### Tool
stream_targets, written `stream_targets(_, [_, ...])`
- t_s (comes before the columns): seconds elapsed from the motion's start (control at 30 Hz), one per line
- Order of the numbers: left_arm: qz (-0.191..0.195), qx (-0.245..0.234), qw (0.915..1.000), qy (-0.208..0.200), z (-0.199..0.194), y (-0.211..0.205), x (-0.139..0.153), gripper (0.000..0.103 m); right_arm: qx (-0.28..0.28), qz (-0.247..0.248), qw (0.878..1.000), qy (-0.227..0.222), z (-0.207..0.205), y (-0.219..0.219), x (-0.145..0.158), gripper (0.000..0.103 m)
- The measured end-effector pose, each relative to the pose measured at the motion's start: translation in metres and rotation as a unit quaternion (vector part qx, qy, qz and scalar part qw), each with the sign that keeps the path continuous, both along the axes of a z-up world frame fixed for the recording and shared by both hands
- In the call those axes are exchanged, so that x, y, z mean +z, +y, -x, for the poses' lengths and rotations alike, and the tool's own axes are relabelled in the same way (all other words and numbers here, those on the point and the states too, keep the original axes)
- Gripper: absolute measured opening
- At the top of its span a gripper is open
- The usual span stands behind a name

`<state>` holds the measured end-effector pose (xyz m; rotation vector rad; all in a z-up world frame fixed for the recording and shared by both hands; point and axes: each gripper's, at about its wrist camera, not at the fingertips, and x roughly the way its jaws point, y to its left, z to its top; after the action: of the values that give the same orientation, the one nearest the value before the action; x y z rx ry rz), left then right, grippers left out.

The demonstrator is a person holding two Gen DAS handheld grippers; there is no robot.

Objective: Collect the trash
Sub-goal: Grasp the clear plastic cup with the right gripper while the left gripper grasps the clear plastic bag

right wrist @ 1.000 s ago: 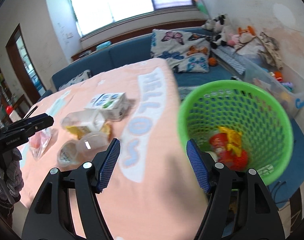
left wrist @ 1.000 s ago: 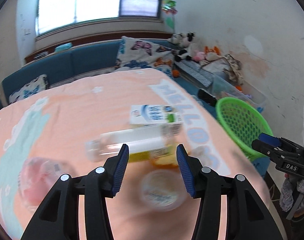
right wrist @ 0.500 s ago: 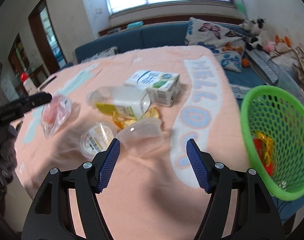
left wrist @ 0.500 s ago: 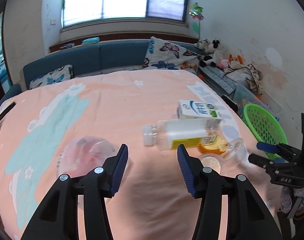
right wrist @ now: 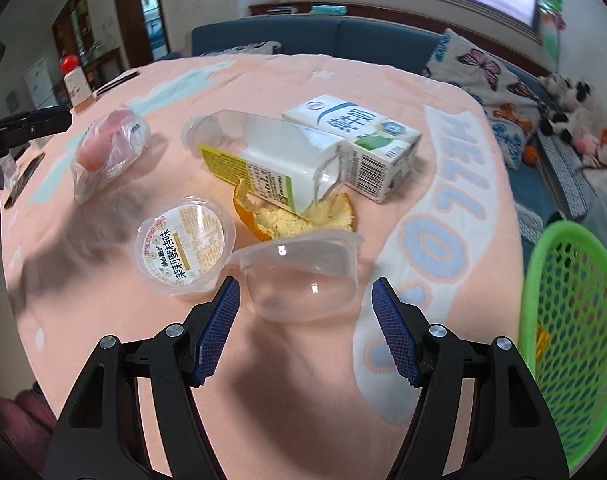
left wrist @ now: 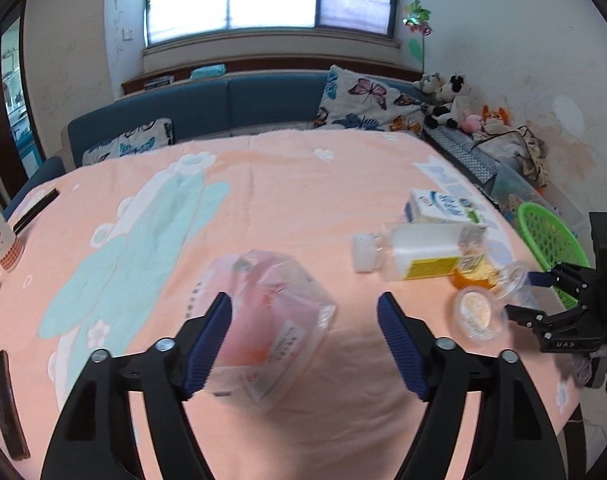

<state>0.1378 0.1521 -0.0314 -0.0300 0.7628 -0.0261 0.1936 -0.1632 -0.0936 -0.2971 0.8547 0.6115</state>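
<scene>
Left tongs point(left wrist: 303, 340) spread apart, hovering low over the pink plastic bag point(left wrist: 269, 322) on the table point(left wrist: 263, 184). Right tongs point(right wrist: 305, 320) apart, flanking the empty clear cup point(right wrist: 303, 276). Green basket point(right wrist: 571, 344) stands beside the table.

Pink plastic bag point(left wrist: 271, 320) blurred, green basket point(right wrist: 575, 320) cut off, contents mostly hidden

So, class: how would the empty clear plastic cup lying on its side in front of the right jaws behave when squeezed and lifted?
The empty clear plastic cup looks thin-walled, so it would probably flex or crumple under pressure. Empty, it should be very light. Lying on its side with rounded walls, it may roll or skid on the peach tablecloth if nudged.
</scene>
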Motion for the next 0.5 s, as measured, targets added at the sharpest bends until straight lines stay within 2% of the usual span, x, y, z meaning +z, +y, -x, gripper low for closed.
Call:
stream_targets(0.2, [-0.001,0.001,0.9995,0.031,-0.013,0.018,-0.017,0.081,0.014,-0.001,1.0,0.003,-0.007,0.008,-0.004,0.069])
stream_targets(0.4, [0.001,0.004,0.9992,0.039,-0.027,0.03,-0.023,0.082,0.015,-0.002,1.0,0.005,-0.009,0.01,-0.006,0.059])
stream_targets(0.5, [0.005,0.0,0.9989,0.046,-0.034,0.039,-0.026,0.082,0.012,-0.007,1.0,0.004,-0.007,0.009,-0.005,0.059])
